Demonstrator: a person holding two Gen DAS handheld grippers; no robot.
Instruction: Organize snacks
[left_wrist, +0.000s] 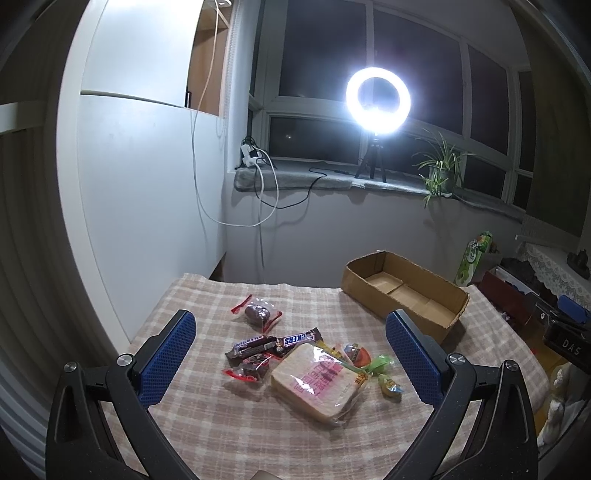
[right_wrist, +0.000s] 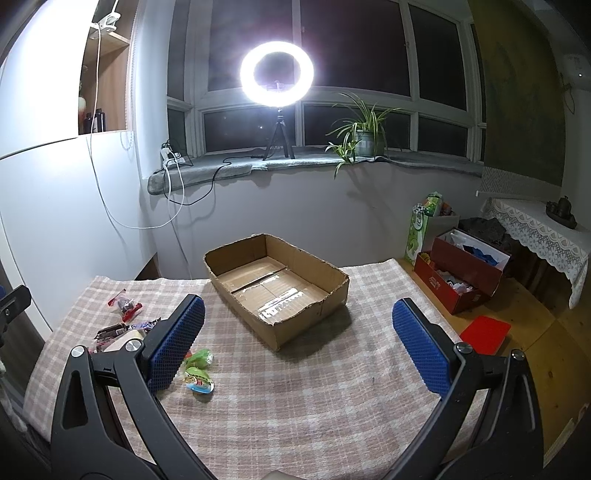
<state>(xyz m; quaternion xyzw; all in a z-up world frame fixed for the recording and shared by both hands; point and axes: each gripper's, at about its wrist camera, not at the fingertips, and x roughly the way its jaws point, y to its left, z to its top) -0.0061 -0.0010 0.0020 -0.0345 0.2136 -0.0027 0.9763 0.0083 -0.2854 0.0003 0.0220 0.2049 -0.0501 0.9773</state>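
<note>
Both grippers hover low over the near edge of a table (right_wrist: 314, 406) spread with a checked cloth, each with its blue pads spread wide and nothing between them. Seen from its own wrist, the left gripper (left_wrist: 291, 350) frames the snack pile: a wrapped sandwich (left_wrist: 317, 384) lies nearest, two Snickers bars (left_wrist: 273, 341) just behind it, a dark red-wrapped sweet (left_wrist: 249, 369) to their left, and green-wrapped candies (left_wrist: 380, 369) beside the sandwich on the right. Another red-wrapped sweet (left_wrist: 258, 312) sits apart, farther back. Bare cloth lies in front of the pile and to its left, up to the table's left edge beside a white cabinet (left_wrist: 147, 166).

The right gripper (right_wrist: 299, 332) points at an open cardboard box (right_wrist: 273, 284), which holds nothing and stands slantwise near the far edge. From this view the green candies (right_wrist: 197, 365) lie just beside the left pad (right_wrist: 177, 343), and a broad strip of bare cloth runs between the gripper and the box. The table's right edge drops to a wooden floor with a red box (right_wrist: 461, 280) well apart. A ring light (right_wrist: 277, 72) and a plant (right_wrist: 362, 133) stand on the sill behind.
</note>
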